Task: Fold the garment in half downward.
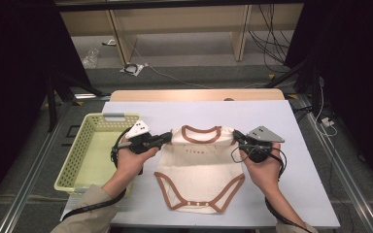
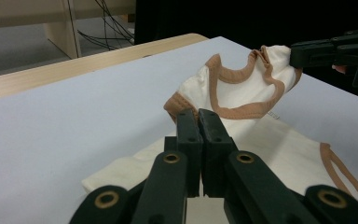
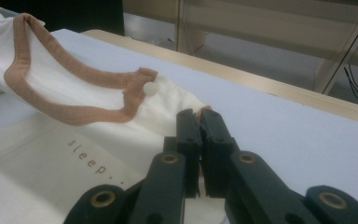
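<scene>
Both grippers pinching the bodysuit (image 1: 200, 167) at its shoulders, left gripper (image 1: 167, 138) and right gripper (image 1: 236, 137) jaws pressed together on the trim, garment mid-mat with neckline lifted; bite looks shallow, so uneven pulling could slip one corner.

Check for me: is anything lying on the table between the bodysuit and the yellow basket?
Nothing visible. Both tongs, left and right, are shut on the bodysuit at its shoulders. The yellow basket sits just off the table's left edge, and the white tabletop between them is bare apart from the person's left hand.
</scene>
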### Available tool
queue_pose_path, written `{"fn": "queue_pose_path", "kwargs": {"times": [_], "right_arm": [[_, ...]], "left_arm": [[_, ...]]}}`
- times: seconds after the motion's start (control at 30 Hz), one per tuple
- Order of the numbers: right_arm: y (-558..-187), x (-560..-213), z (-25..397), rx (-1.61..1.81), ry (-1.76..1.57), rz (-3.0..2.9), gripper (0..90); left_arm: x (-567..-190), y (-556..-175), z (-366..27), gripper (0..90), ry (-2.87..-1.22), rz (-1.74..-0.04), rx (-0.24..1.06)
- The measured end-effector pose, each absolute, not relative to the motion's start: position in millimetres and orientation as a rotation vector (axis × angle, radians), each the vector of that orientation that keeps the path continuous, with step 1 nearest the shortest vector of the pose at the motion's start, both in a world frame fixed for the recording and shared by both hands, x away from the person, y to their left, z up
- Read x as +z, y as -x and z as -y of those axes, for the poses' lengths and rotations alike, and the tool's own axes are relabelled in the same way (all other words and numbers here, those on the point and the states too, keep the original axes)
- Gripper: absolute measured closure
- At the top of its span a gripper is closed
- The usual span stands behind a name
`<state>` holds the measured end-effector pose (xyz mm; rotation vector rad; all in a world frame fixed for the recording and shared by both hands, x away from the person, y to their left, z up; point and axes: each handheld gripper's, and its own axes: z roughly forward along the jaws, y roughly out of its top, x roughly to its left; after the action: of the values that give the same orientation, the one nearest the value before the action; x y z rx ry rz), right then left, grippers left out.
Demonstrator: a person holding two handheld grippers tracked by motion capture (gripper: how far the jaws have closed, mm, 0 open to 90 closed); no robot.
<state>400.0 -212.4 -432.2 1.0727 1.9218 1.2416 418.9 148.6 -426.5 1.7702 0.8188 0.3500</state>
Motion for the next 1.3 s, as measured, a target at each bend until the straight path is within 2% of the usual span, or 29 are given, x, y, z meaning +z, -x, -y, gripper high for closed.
{"fn": "queue_pose_path", "kwargs": {"times": [1.3], "right_arm": [[-384.9,-433.8,213.3,1.229,-1.052,-1.958,87.6]], "left_arm": [[-427.7,-406.3,-151.8,87.6,-1.791,-0.805,0.337]]}}
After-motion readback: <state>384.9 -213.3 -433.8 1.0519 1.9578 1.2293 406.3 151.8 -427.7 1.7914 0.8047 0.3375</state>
